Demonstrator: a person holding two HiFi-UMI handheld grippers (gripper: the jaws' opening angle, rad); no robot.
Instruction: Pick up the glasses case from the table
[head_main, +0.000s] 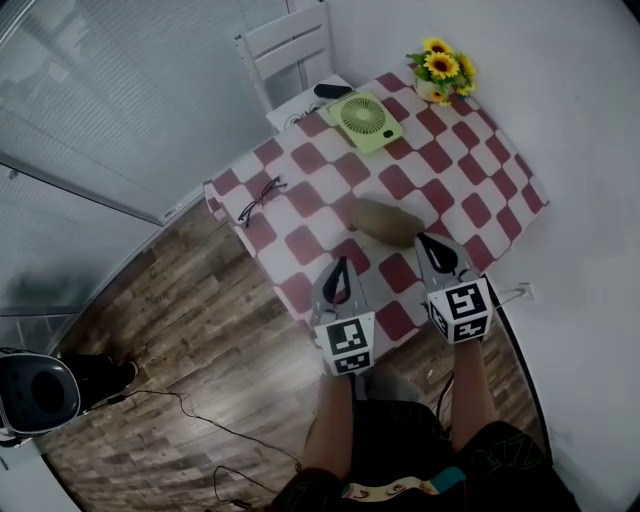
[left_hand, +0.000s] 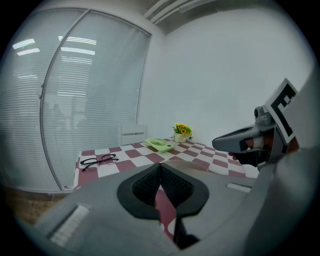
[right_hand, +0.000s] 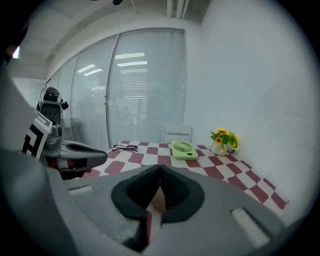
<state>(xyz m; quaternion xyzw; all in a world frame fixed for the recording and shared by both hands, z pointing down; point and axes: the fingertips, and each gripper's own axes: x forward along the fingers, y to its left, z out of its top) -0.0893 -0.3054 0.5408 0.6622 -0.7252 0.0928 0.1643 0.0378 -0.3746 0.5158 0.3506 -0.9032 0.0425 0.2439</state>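
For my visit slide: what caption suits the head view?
Left gripper and right gripper, both shut, close to a tan glasses case on a checked table with eyeglasses and fan.

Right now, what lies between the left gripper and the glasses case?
Nothing: only bare checked tablecloth separates the left gripper from the glasses case, as the head view shows.

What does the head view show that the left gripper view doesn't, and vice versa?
Head view only: the whole tan glasses case, lying by the right gripper; the wood floor; the person's legs. Left gripper view only: the left gripper head-on, jaws together with nothing between them, and the ceiling. Both: checkered table, glasses, green fan, sunflowers.
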